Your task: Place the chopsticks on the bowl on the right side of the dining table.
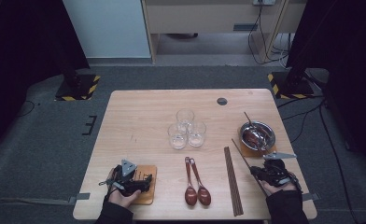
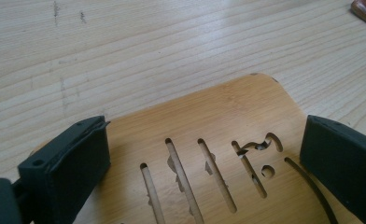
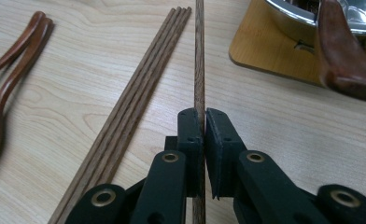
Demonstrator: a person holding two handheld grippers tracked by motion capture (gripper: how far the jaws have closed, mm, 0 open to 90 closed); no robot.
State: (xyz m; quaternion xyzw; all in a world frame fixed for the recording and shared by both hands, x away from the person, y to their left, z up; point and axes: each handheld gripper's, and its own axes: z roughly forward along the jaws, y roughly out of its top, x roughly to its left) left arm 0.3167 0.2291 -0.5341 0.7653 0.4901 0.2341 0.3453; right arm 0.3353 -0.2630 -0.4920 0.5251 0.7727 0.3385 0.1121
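Your right gripper (image 3: 203, 122) is clamped on a single chopstick (image 3: 199, 56), the thin wooden stick pinched between the two black jaws and running straight ahead of them, with its tail end passing back under the gripper body. Just to the left of that grip, in the right gripper view, the other chopsticks (image 3: 139, 100) lie bundled side by side on the table (image 3: 274, 126), close to the held one but apart from it. Farther left of your jaws rest two wooden spoons (image 3: 3, 88). Ahead and to the right sits a metal bowl (image 3: 293, 18) on a wooden coaster (image 3: 256, 51), with a spoon handle leaning out of it. Your left gripper (image 2: 204, 154) is released, its jaws spread wide, one to each side of a slotted wooden coaster (image 2: 218, 116) directly beneath them.
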